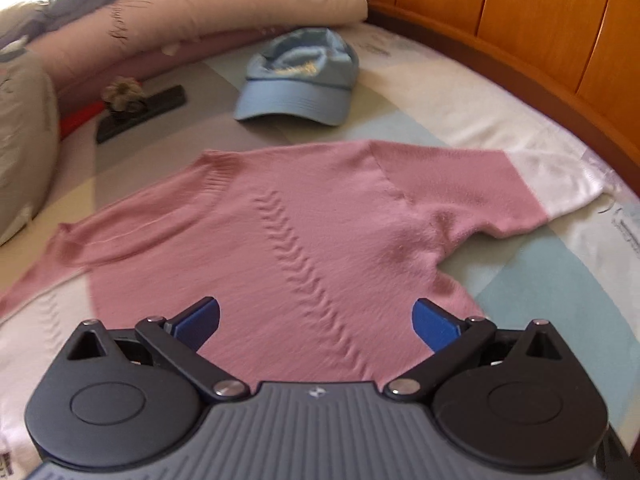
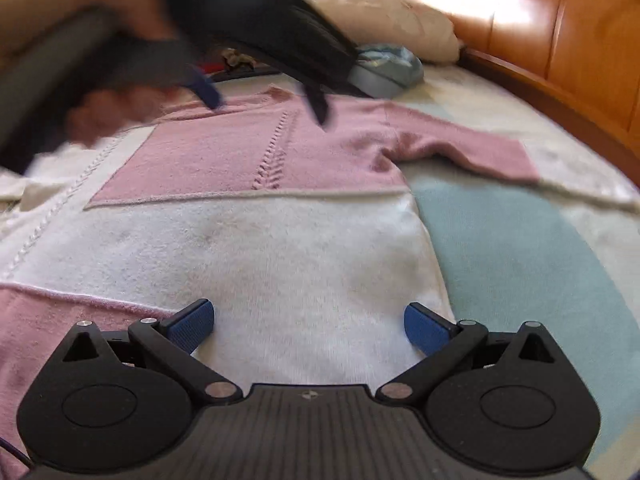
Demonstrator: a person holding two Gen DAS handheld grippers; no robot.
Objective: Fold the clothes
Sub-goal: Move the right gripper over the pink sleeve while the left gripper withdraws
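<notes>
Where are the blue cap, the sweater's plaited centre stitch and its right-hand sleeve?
blue cap (image 1: 294, 100): left wrist view, on the brim.
plaited centre stitch (image 1: 298, 248): left wrist view, midway down the raised pattern on the pink chest.
right-hand sleeve (image 2: 472, 148): right wrist view, on the pink part of the sleeve lying flat on the bed.

Left hand-held gripper (image 1: 316, 322): jaws spread wide, nothing between them. Right hand-held gripper (image 2: 309, 328): jaws likewise wide apart, empty. In the right view the left one appears blurred, tilted downward.

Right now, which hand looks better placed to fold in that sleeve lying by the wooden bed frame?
Probably the left: its open tongs hover over the sweater's pink chest, near that sleeve. The right tongs, also open, sit back over the white hem.
</notes>
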